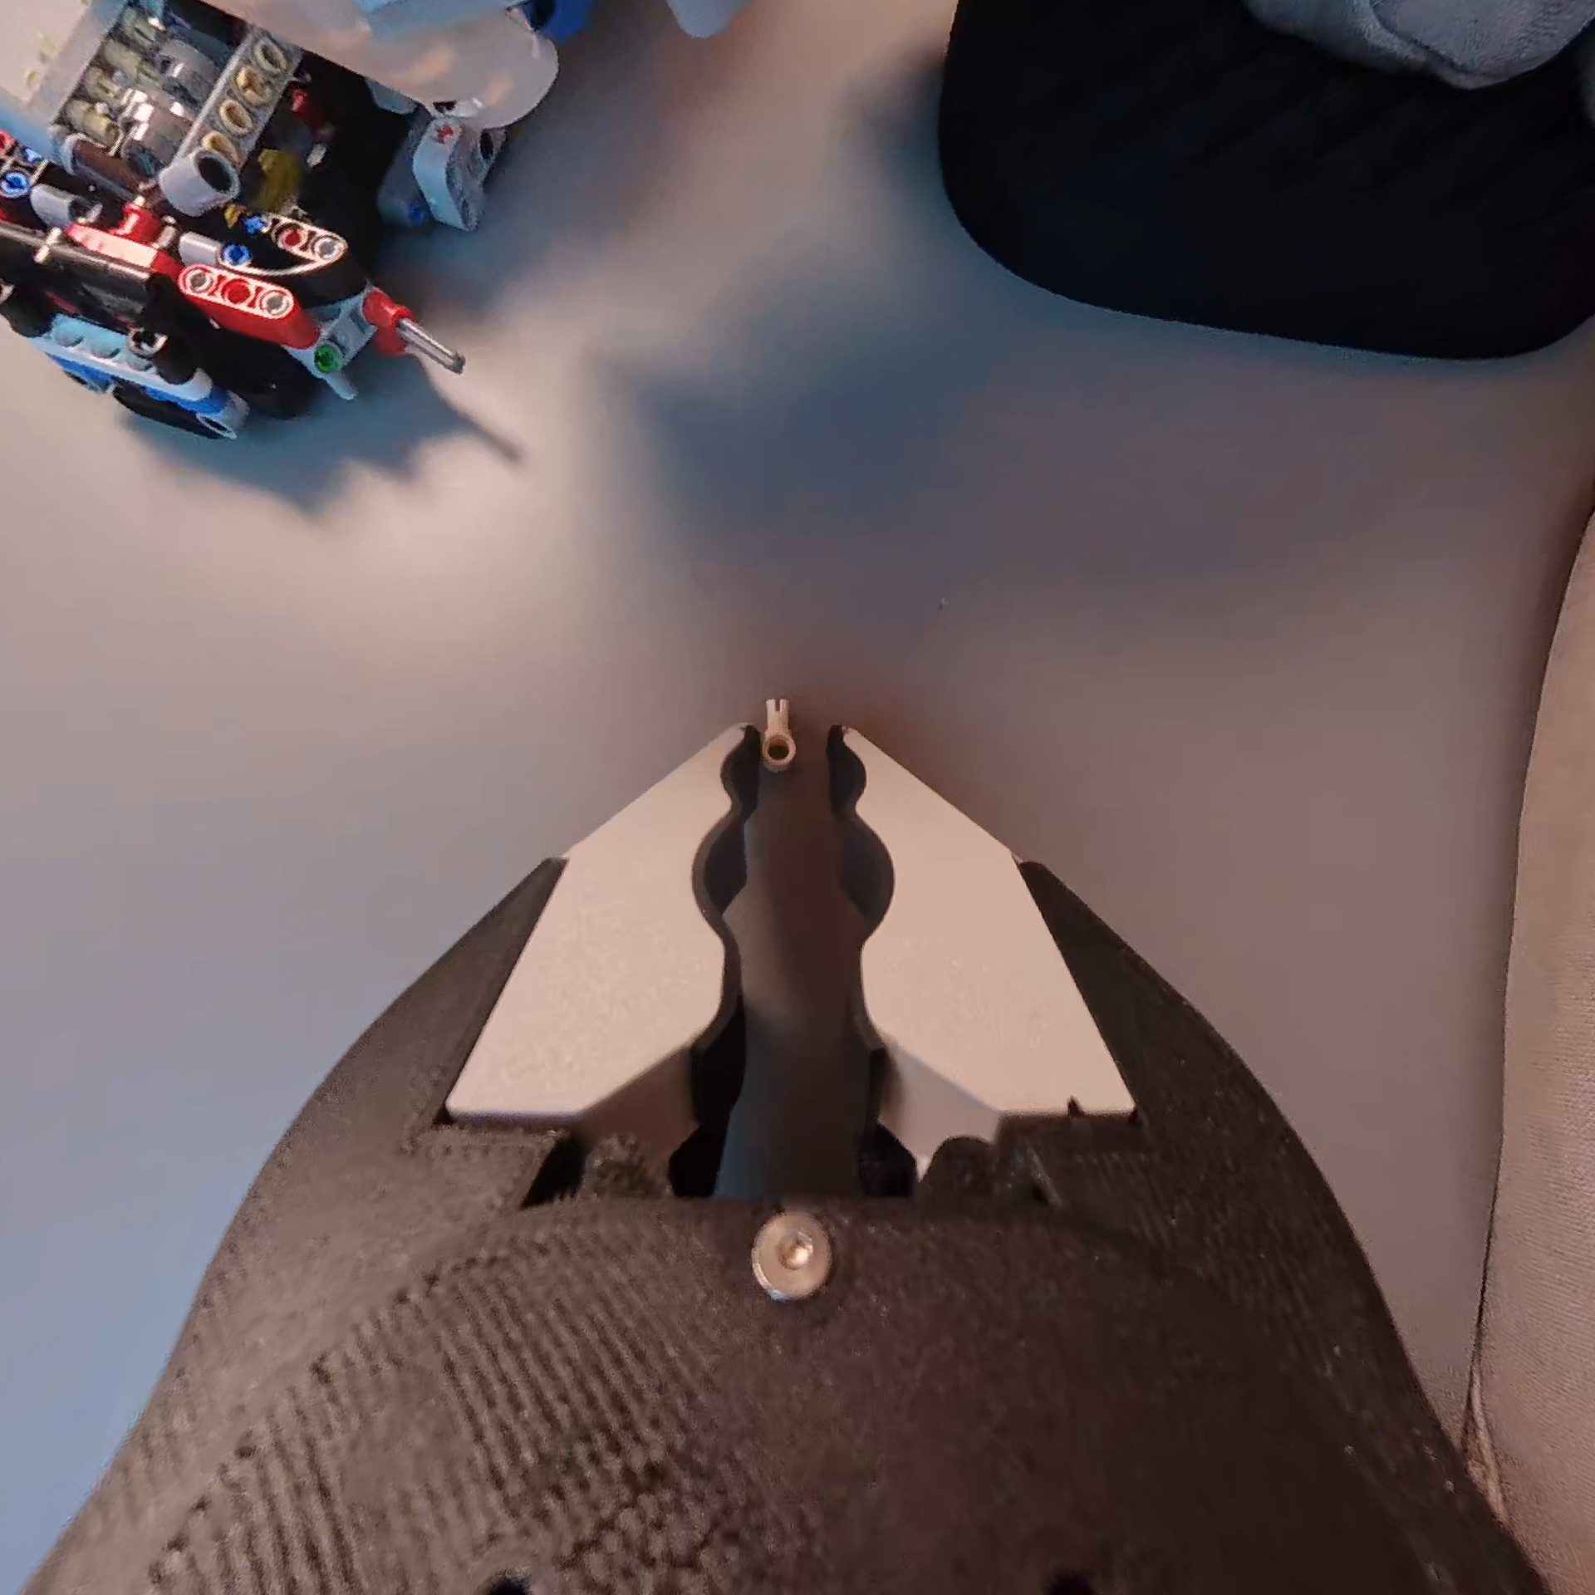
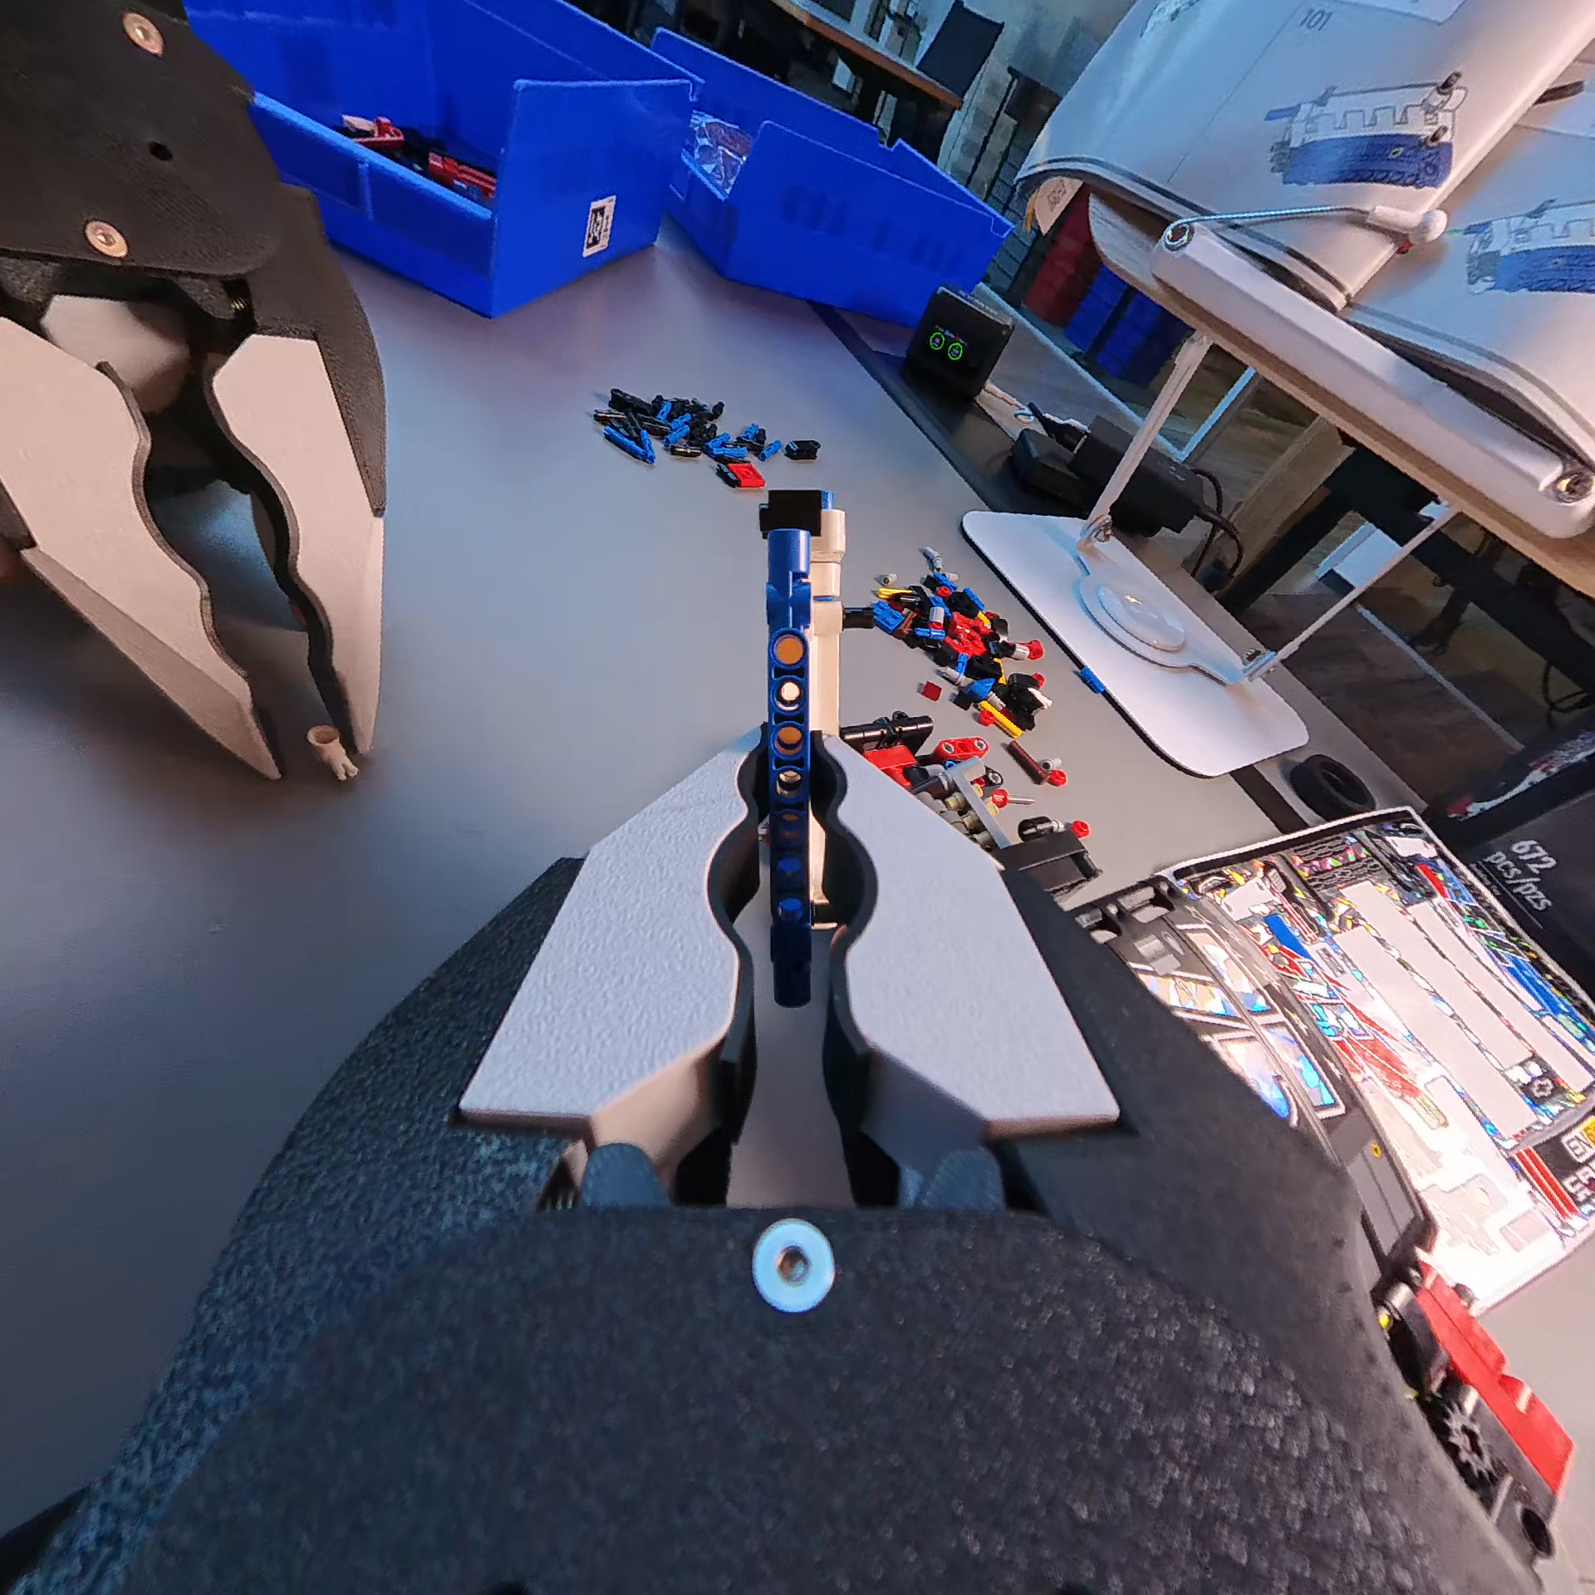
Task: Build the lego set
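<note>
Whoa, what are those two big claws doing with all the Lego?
A person is building a Lego set with two hand-held grippers. The right gripper is shut on a long blue beam with white parts joined to it, held above the grey table. The left gripper points down at the table, its open tips on either side of a tiny tan peg. Loose pieces lie in piles nearby, with blue bins behind and a part-built model off to the side.

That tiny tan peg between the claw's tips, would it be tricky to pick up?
Probably. The tan peg is small beside the left gripper, so it looks very light and easily flicked aside. Its round barrel suggests it may roll on the smooth table. It looks like rigid plastic, unlikely to bend.
</note>
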`<action>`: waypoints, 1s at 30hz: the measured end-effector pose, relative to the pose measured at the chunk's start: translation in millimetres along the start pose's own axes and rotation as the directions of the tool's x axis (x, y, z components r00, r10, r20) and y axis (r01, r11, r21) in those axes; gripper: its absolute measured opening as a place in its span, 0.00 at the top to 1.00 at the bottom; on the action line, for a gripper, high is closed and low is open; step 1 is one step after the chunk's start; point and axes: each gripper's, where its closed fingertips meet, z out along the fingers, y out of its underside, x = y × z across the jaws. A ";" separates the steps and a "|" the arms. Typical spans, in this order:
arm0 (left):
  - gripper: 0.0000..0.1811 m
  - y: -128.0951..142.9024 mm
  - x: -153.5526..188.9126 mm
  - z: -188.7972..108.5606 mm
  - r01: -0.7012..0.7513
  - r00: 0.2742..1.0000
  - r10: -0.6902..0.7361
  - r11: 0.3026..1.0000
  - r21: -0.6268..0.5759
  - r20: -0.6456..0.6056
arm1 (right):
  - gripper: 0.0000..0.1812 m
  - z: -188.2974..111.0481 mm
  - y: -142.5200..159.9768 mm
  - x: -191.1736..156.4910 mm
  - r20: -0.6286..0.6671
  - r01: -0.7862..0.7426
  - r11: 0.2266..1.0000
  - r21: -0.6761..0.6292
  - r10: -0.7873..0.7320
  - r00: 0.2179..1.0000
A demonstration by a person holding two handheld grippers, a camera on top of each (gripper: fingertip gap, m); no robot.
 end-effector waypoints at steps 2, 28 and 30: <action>0.94 -0.3 1.4 0.5 -0.010 1.000 0.010 1.000 0.003 -0.009 | 0.97 0.0 0.9 0.7 -0.002 -0.003 1.000 -0.002 0.003 1.000; 0.97 -60.3 -24.7 -50.7 0.197 0.949 -0.176 0.979 0.054 -0.262 | 0.97 24.1 0.4 -37.5 -0.060 0.624 0.768 -0.147 -0.636 0.769; 0.97 -56.4 -26.5 -49.0 0.183 0.956 -0.169 0.982 0.036 -0.240 | 0.97 26.7 3.6 -40.0 -0.052 0.648 0.744 -0.161 -0.663 0.747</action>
